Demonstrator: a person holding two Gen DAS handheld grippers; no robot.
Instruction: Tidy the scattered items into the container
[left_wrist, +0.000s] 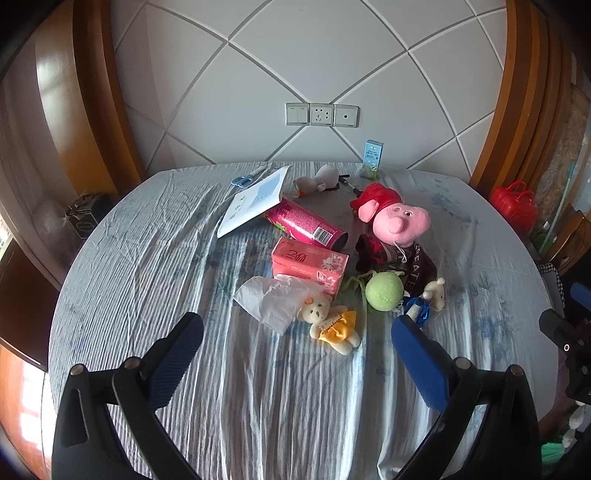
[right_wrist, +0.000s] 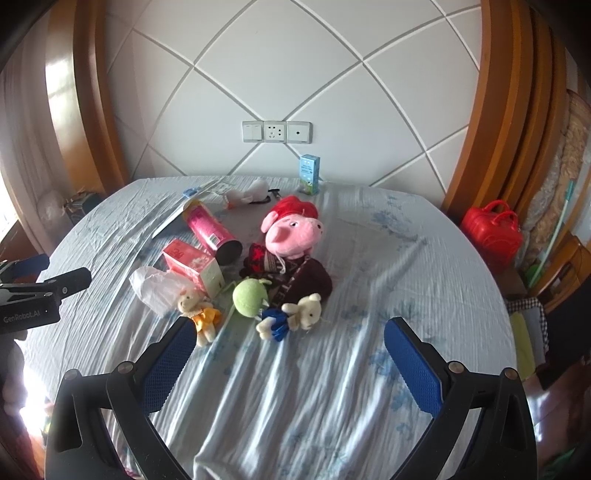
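Note:
Scattered items lie mid-bed: a pink pig plush (left_wrist: 397, 218) (right_wrist: 291, 230), a pink can (left_wrist: 306, 223) (right_wrist: 214, 232), a pink tissue box (left_wrist: 308, 266) (right_wrist: 192, 264), a green ball (left_wrist: 384, 291) (right_wrist: 249, 297), a small bear in yellow (left_wrist: 330, 325) (right_wrist: 197, 310) and a small bear in blue (right_wrist: 295, 315) (left_wrist: 428, 299). My left gripper (left_wrist: 297, 332) is open and empty, just short of the yellow bear. My right gripper (right_wrist: 290, 338) is open and empty, just short of the blue bear. No container shows.
A booklet (left_wrist: 255, 199), blue scissors (left_wrist: 242, 180), a grey plush (left_wrist: 319, 179) and a milk carton (left_wrist: 372, 158) lie at the far side by the wall. A red bag (right_wrist: 493, 230) stands off the bed at right. Wooden frames flank both sides.

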